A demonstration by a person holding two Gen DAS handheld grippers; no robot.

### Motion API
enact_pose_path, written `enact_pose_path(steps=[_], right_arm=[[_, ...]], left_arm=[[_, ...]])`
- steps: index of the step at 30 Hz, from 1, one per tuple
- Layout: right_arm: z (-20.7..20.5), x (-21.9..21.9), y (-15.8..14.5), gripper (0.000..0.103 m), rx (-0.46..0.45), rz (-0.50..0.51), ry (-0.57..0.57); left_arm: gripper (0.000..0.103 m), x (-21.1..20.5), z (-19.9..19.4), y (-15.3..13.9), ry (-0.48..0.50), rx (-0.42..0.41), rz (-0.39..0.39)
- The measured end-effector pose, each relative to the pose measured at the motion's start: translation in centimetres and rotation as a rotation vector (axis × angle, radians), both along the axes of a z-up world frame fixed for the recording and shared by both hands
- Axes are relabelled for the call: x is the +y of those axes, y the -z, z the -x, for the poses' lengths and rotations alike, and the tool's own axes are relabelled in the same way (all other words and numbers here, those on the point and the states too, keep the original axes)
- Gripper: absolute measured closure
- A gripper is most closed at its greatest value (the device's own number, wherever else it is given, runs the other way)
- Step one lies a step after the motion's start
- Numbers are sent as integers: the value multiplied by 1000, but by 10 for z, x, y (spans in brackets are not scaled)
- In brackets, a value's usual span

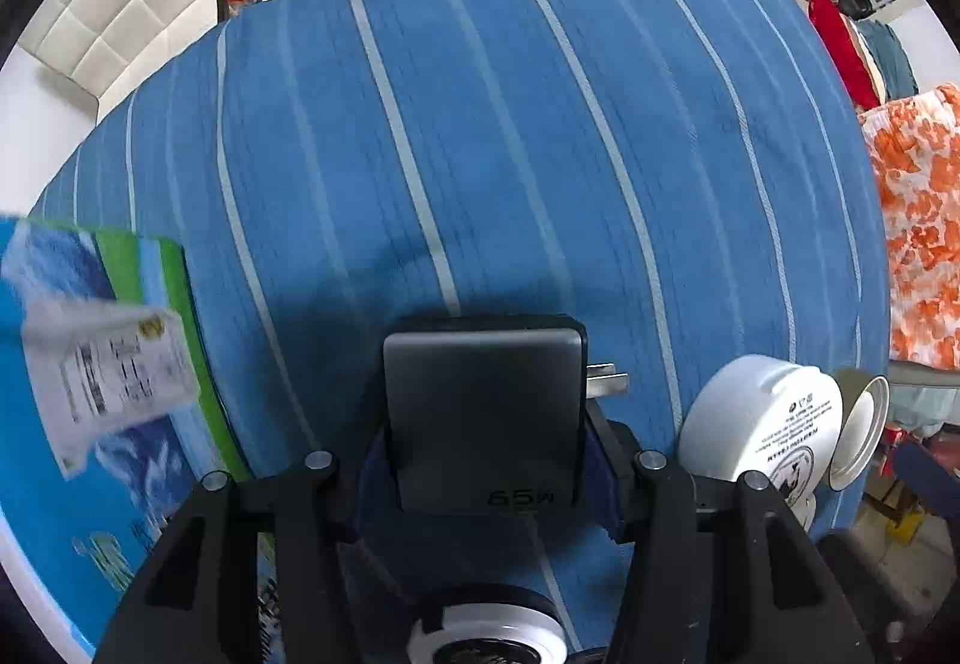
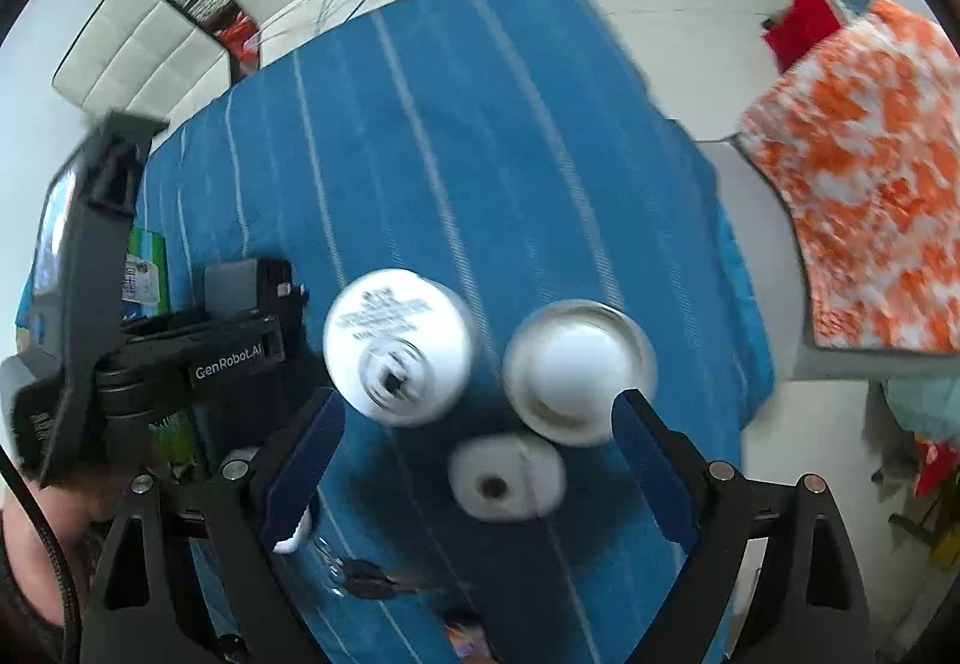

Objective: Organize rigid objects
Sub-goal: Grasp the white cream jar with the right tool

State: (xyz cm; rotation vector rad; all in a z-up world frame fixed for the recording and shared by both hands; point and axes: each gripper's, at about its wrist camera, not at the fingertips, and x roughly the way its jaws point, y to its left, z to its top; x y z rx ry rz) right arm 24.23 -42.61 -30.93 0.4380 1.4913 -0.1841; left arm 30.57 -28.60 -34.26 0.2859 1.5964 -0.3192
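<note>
1. Left wrist view: my left gripper (image 1: 486,460) has its jaws closed on the grey charger (image 1: 483,412), above the striped blue cloth (image 1: 480,136).
2. Right wrist view alone shows my right gripper (image 2: 480,460) with jaws open over the small white bottle (image 2: 507,478), beside the white jar (image 2: 399,343).

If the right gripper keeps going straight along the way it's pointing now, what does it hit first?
Most likely the small white roll lying between the right gripper's open fingers, on the blue striped cloth. The picture is blurred and depth is unclear, so the cloth beside it may come first.
</note>
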Motion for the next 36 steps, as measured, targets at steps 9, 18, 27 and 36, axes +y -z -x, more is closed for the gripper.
enact_pose_path(steps=[9,18,27,36], right_arm=[[-33,18,37,9,67,2,-71],[-41,32,38,8,89,24,-138],[-45,32,39,24,102,38,-190],[-48,36,38,29,115,59,-237]], left_arm=[[50,6,-13,-2,18,11,-8],[44,-6,-28,4,34,8,-19],[50,-3,-24,3,35,-9,-17],[49,3,-22,1,47,-16,-34]])
